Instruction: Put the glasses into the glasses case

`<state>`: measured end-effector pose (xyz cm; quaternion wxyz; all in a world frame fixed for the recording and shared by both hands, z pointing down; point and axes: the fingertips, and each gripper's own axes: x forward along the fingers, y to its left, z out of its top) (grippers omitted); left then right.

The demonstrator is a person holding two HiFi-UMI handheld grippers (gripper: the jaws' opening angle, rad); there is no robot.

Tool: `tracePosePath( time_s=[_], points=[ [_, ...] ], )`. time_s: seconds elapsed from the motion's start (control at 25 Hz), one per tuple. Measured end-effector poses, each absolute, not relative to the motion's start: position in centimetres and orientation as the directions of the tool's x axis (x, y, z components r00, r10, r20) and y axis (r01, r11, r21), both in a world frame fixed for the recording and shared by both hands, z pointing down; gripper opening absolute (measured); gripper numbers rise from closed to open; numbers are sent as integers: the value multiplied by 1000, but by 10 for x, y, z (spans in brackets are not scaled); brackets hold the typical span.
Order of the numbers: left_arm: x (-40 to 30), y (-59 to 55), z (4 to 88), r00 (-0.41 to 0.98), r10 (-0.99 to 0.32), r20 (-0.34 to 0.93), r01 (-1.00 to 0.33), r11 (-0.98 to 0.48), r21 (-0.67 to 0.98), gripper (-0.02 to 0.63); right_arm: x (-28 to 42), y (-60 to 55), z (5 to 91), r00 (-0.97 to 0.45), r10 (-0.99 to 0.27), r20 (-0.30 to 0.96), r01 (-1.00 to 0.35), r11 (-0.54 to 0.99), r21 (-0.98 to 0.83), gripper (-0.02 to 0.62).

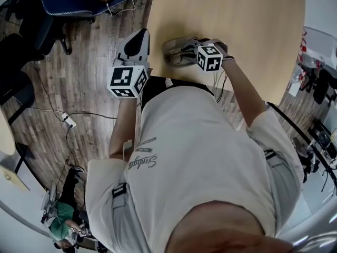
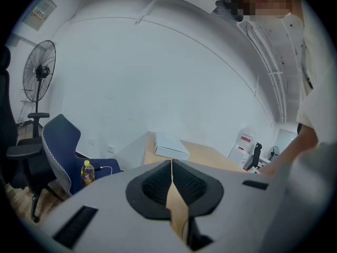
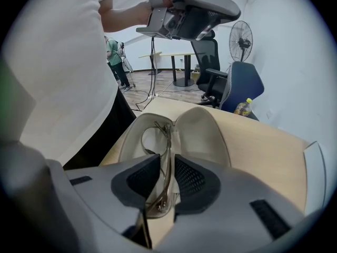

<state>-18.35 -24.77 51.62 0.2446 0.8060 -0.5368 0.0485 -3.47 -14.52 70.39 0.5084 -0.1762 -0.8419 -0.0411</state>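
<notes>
Wooden table [image 1: 253, 41], glasses [image 3: 164, 132] held over the open glasses case [image 3: 202, 136].
My left hand-held gripper [image 2: 171, 166] hangs pinched together and empty at the table's left edge; my right hand-held gripper [image 3: 167, 173] clamps the glasses' frame, with the glasses case lying at the near edge.

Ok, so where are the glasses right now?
In the right gripper view, the glasses sit pinched in the right tool, held over the open glasses case on the table.

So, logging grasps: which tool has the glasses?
The right tool, shut on the glasses at the open case; the left tool is shut on nothing.
</notes>
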Motion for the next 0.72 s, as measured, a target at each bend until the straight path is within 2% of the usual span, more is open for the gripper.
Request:
tracePosePath(
  time_s=[0.32, 0.52, 0.72],
  points=[
    [-181, -245, 510, 433, -838, 331, -885, -326, 331, 17, -36, -153, 693, -472, 199, 859, 267, 961, -76, 84],
    [-177, -239, 505, 450, -830, 328, -880, -350, 321, 17, -39, -165, 678, -554, 108, 825, 107, 993, -58, 78],
    [-178, -240, 499, 456, -828, 325, -880, -366, 303, 17, -31, -177, 661, -610, -25, 792, -59, 998, -14, -3]
  ],
)
